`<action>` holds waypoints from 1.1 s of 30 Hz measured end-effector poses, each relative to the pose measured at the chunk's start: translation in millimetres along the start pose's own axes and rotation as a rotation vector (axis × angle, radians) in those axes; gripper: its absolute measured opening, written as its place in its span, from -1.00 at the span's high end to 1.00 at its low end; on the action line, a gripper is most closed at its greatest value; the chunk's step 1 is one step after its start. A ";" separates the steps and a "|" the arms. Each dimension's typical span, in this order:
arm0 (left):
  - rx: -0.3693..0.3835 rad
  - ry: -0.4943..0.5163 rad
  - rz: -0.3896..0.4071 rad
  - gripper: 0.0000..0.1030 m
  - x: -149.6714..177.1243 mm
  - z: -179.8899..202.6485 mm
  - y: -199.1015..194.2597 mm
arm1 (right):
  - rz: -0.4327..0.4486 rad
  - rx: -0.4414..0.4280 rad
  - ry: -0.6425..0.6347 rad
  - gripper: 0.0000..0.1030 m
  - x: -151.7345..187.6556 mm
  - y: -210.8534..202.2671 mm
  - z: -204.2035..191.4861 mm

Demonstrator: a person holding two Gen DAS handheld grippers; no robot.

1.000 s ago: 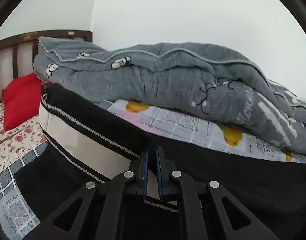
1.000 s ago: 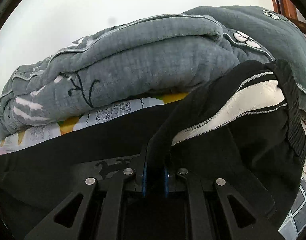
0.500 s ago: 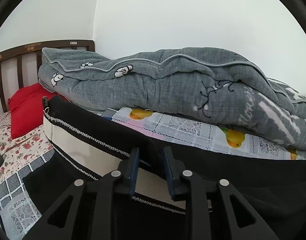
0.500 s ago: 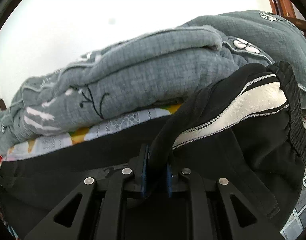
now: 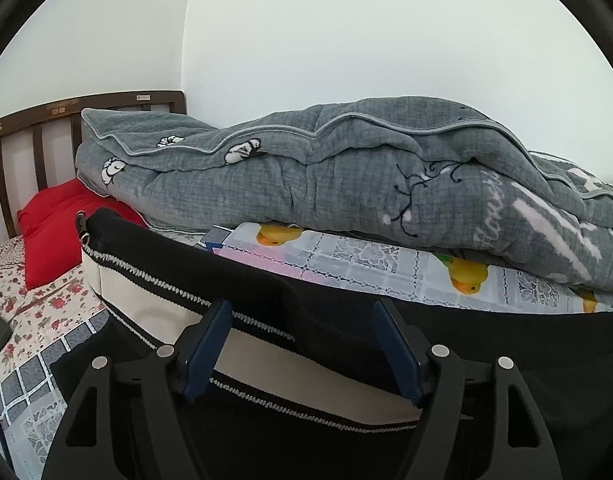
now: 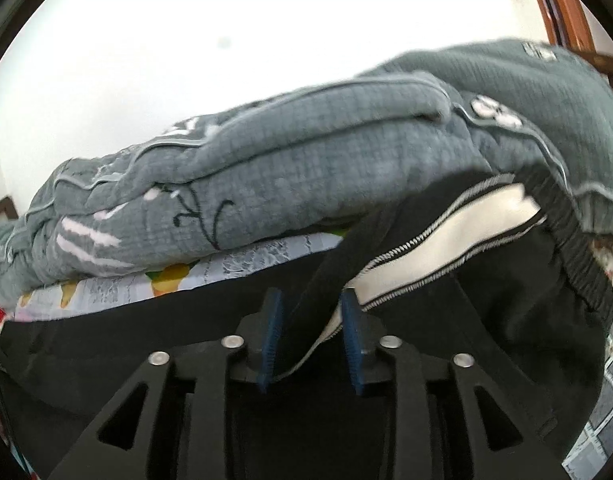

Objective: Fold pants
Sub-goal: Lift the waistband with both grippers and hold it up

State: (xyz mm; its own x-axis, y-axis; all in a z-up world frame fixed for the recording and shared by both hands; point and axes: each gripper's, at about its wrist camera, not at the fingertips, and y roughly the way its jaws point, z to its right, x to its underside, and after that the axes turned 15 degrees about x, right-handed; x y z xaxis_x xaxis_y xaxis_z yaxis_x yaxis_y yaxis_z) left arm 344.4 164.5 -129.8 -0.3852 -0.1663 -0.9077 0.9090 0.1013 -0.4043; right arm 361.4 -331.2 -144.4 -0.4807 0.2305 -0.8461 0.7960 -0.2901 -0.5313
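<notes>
The black pants (image 5: 338,320) with a cream side stripe (image 5: 146,304) lie on the bed, a raised fold running across both views. My left gripper (image 5: 302,340) is open wide, its blue pads on either side of the fold and clear of the cloth. In the right wrist view the pants (image 6: 486,308) rise as a ridge between the blue pads of my right gripper (image 6: 312,336), which stands open; the cloth hangs loosely in the gap. The elastic waistband (image 6: 582,268) is at the right.
A bunched grey quilt (image 5: 346,184) lies behind the pants against the white wall; it also shows in the right wrist view (image 6: 306,168). A red pillow (image 5: 54,232) and a dark wooden headboard (image 5: 34,120) are at the left. A duck-patterned sheet (image 5: 386,264) covers the bed.
Both grippers were shut on the pants fold a second ago. The left opened first and is now wide; the right has just opened. The cloth has dropped slightly.
</notes>
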 end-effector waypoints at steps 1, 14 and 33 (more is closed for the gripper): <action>-0.001 0.000 0.002 -0.43 -0.2 -0.1 -0.5 | 0.011 -0.006 -0.016 0.03 0.3 -3.0 -2.8; 0.050 0.080 0.048 -0.58 0.0 17.1 -13.2 | -0.002 0.015 -0.172 -0.45 8.1 -3.2 -31.5; 0.243 0.308 -0.044 -0.58 14.7 69.8 -15.0 | -0.104 0.040 -0.164 -0.46 9.5 14.3 -28.0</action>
State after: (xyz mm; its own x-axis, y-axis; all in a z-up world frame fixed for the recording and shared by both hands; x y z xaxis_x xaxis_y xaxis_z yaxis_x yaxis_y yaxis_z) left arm 336.2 92.1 -129.3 -0.4204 0.1410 -0.8963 0.8876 -0.1408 -0.4385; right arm 378.5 -307.2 -158.8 -0.6158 0.1076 -0.7805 0.7252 -0.3099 -0.6148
